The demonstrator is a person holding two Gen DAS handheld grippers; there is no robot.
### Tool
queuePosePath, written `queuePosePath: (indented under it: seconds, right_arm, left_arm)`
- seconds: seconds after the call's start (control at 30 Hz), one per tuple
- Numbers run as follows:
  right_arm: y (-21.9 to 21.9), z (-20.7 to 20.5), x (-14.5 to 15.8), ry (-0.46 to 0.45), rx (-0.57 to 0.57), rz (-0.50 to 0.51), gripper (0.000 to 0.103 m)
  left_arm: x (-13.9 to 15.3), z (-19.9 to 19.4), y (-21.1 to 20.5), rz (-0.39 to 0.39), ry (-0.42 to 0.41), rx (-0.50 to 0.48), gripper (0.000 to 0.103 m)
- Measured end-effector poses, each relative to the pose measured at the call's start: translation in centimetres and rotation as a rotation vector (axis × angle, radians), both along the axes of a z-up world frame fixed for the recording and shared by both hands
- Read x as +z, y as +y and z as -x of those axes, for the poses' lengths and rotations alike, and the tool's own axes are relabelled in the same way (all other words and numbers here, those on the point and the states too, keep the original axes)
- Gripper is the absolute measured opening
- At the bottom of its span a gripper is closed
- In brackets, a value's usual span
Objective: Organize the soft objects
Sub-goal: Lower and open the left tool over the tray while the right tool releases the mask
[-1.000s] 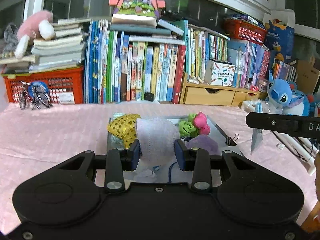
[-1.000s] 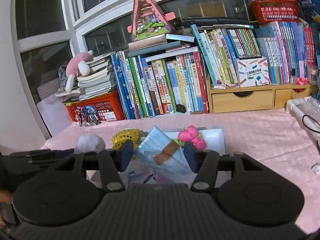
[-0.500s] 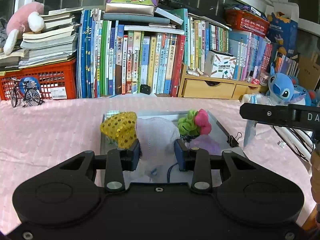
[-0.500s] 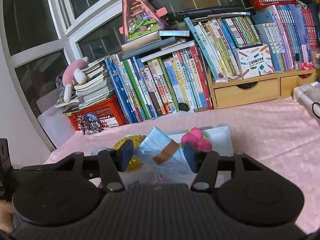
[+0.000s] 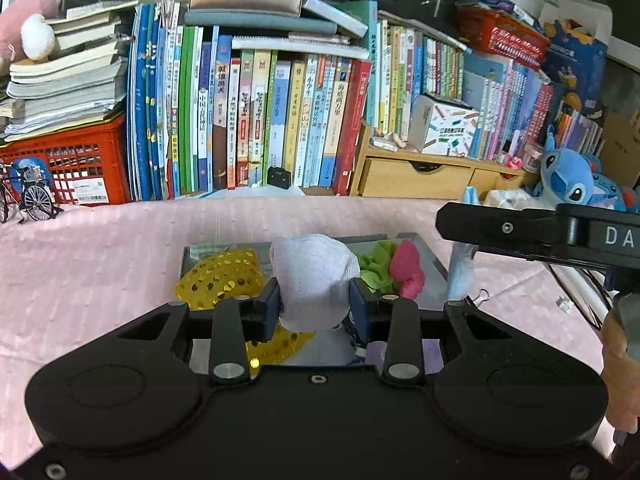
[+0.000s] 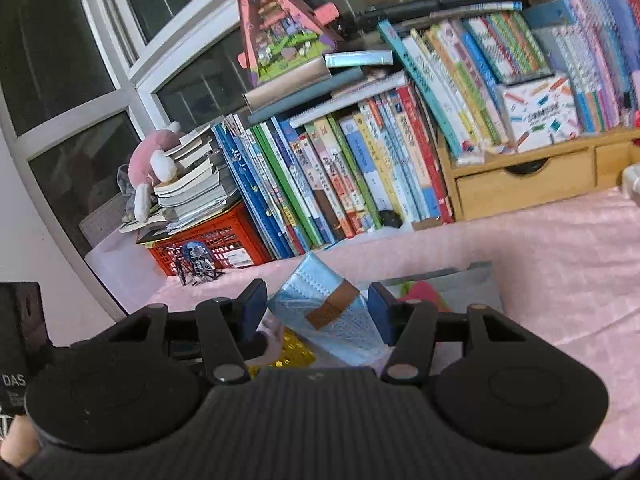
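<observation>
Squeezing a white sock [image 5: 312, 288], the left gripper [image 5: 316, 306] holds it above the tray [image 5: 434, 258]. The right gripper [image 6: 316, 312] grips a blue mask pack [image 6: 326, 312] between its fingers.

Was a cluttered room with dark window panes [image 6: 60, 40] in white frames [image 6: 132, 76] behind everything. Held a long row of upright books [image 5: 256, 120] against the glass, with a stack of flat books [image 5: 60, 84] piled on a red crate [image 5: 76, 160] at the left. Had a small wooden drawer unit [image 5: 416, 176] to the right of the books. Was spread with a pink textured cloth [image 5: 100, 248] over the table. Looked evenly lit indoors, dark outside.
</observation>
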State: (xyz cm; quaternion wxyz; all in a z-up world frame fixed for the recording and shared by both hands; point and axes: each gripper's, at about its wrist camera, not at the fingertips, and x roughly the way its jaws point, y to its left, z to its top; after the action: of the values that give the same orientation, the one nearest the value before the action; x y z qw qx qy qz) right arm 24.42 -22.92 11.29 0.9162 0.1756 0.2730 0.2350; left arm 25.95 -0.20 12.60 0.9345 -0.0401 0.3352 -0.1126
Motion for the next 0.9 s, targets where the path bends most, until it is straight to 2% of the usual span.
queuePosePath:
  seconds: [0.2, 0.5, 0.73, 0.9]
  right_arm:
    - [1.2, -2.4, -1.1, 0.045, -0.009, 0.064, 0.06]
    - [2.4, -4.2, -2.6, 0.086, -0.001, 0.187, 0.06]
    - [1.7, -5.5, -3.9, 0.135, -0.018, 0.178, 0.06]
    - [1.2, -6.1, -5.0, 0.169, -0.031, 0.175, 0.06]
  left_arm:
    - [-0.7, -2.8, -0.2, 0.022, 0.057, 0.006, 0.035]
    - [-2.5, -5.6, -0.6, 0.01, 0.125, 0.019, 0.035]
    - [-3.3, -6.9, -0.3, 0.042, 0.161, 0.028, 0.034]
    - [-3.8, -7.3, -0.2, 0.038, 0.175, 0.038, 0.028]
